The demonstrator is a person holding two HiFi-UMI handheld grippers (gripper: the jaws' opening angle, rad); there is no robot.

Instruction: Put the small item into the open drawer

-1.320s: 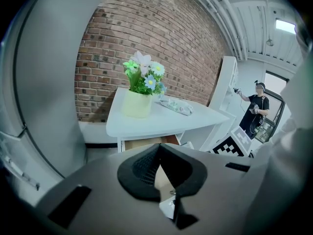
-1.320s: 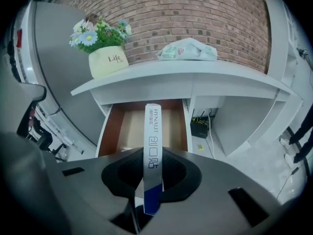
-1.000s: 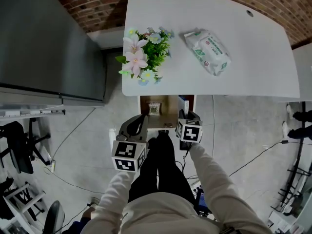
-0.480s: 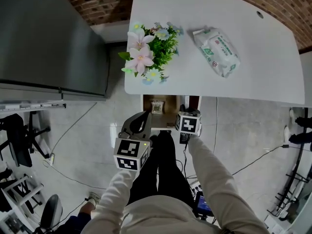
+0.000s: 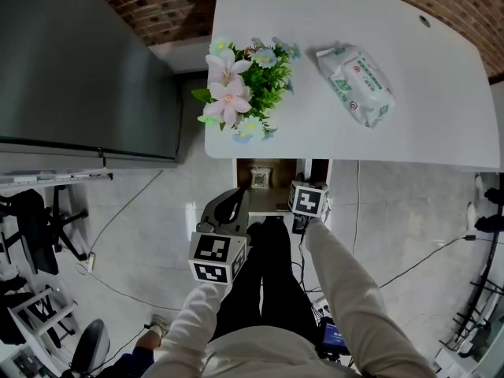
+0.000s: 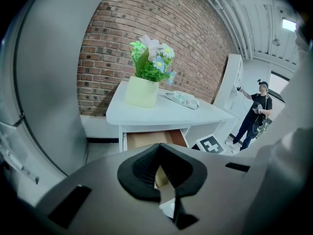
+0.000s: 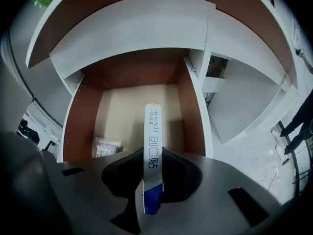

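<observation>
Under the white table, the open drawer point(image 7: 139, 99) shows a brown floor and wooden sides; in the head view the drawer point(image 5: 279, 181) lies just ahead of both grippers. My right gripper point(image 7: 152, 154) is shut on a thin white and blue box point(image 7: 152, 131), held edge-on and pointing into the drawer from just over its front edge. In the head view the right gripper point(image 5: 303, 189) sits at the drawer's right front corner. My left gripper point(image 6: 159, 150) is shut and holds nothing. The left gripper point(image 5: 227, 205) hangs left of the drawer front.
A small clear packet point(image 7: 107, 147) lies in the drawer's front left corner. On the table point(image 5: 409, 132) stand a flower pot point(image 5: 244, 85) and a pack of wipes point(image 5: 354, 83). A dark cabinet point(image 5: 79, 61) is on the left. A person point(image 6: 254, 114) stands far right.
The right gripper with the box has edged a little closer to the drawer. The left gripper has stayed about where it was.
</observation>
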